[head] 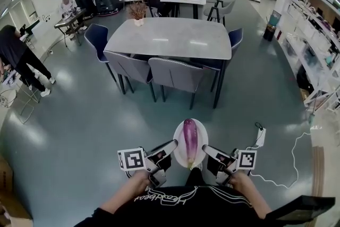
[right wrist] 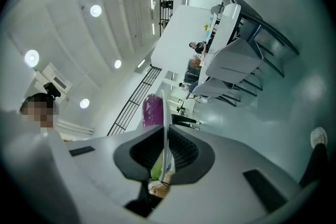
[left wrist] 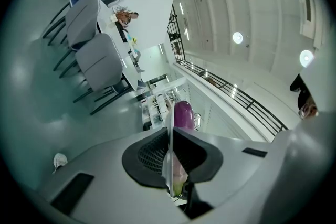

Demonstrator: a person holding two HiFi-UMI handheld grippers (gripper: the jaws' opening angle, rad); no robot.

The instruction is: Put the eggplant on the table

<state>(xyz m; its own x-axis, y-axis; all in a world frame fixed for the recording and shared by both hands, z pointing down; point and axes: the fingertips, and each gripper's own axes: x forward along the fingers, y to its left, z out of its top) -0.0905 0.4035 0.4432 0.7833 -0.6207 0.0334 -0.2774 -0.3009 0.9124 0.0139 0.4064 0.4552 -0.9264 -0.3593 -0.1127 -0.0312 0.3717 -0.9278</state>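
Well short of the grey rounded-rectangle dining table (head: pixel 170 37), the left gripper (left wrist: pixel 170 157) and the right gripper (right wrist: pixel 165 152) each have their dark jaws nearly closed, pinching opposite rims of a white round plate (head: pixel 178 156). The long glossy purple eggplant (head: pixel 190 137) lies on that plate, its length pointing toward the table. Nothing is delivered yet, I judge. The carry to the table is left, then reaching past the grey padded chairs (head: pixel 172 73) tucked along the table's near side. Only the head view shows the gap to the table. Only the gripper views show the thin plate edge clamped between the jaws.
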